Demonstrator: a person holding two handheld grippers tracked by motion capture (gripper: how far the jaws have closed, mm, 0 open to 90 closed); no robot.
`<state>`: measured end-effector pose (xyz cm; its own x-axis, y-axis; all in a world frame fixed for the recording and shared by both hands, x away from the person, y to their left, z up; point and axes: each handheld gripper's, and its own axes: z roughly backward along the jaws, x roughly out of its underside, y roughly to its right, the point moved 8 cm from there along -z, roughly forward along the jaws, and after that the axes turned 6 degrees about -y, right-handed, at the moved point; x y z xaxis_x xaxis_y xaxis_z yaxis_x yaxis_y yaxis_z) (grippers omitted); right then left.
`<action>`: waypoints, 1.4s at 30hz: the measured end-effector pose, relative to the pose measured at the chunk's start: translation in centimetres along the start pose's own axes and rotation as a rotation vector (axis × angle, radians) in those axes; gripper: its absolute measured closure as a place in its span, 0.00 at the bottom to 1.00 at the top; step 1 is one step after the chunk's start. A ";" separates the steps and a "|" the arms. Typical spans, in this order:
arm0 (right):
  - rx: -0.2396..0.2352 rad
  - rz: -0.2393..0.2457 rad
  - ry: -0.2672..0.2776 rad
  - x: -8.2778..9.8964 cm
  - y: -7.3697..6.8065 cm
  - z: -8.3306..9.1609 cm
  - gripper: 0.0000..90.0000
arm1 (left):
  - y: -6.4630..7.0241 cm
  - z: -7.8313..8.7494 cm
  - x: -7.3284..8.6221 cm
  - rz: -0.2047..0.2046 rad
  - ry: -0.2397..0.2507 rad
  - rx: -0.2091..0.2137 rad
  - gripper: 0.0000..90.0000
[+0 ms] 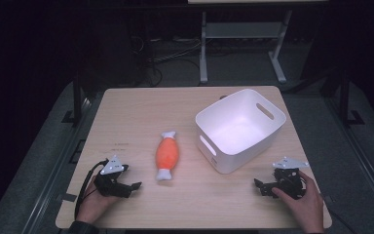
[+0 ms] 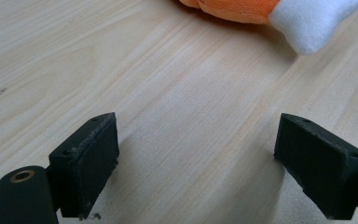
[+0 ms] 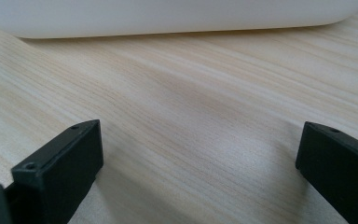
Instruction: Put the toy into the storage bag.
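Observation:
An orange plush toy with white ends (image 1: 167, 155) lies on the wooden table (image 1: 141, 112), left of a white plastic bin (image 1: 240, 128) with cut-out handles. My left gripper (image 1: 129, 189) rests on the table at the front left, open, nothing between its jaws; it stands a short way left of the toy's near white end. In the left gripper view that white end (image 2: 310, 23) and the orange body (image 2: 235, 9) lie beyond the open gripper (image 2: 198, 168). My right gripper (image 1: 264, 188) rests at the front right, open and empty, just in front of the bin. The bin's wall (image 3: 168, 16) crosses the top of the right gripper view.
The bin looks empty inside. Bare wood lies between the two grippers along the table's front edge. Beyond the far edge stand a metal frame (image 1: 241, 36) and cables on a dark floor.

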<state>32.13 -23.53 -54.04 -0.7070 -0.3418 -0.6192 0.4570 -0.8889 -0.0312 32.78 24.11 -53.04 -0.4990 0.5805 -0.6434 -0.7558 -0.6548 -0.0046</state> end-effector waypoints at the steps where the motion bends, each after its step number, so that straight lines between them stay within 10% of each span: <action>1: 0.000 -0.001 0.002 0.0 0.0 0.0 0.00 | 0.0 0.0 0.0 0.000 -0.001 -0.001 0.14; 16: -0.001 0.001 0.001 0.0 0.0 0.0 0.00 | 0.1 1.3 -0.4 0.042 0.025 0.014 0.39; 28: -0.001 0.001 0.001 0.0 0.0 0.0 0.00 | 0.8 3.4 -2.9 0.084 0.061 0.100 0.99; 42: 0.000 0.004 0.002 0.0 0.1 0.0 0.00 | 2.8 2.0 -7.4 0.015 0.015 0.163 1.00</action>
<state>32.19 -23.56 -54.04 -0.7040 -0.3451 -0.6207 0.4601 -0.8874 -0.0285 33.51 18.93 -46.81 -0.5052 0.5635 -0.6537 -0.8078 -0.5753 0.1284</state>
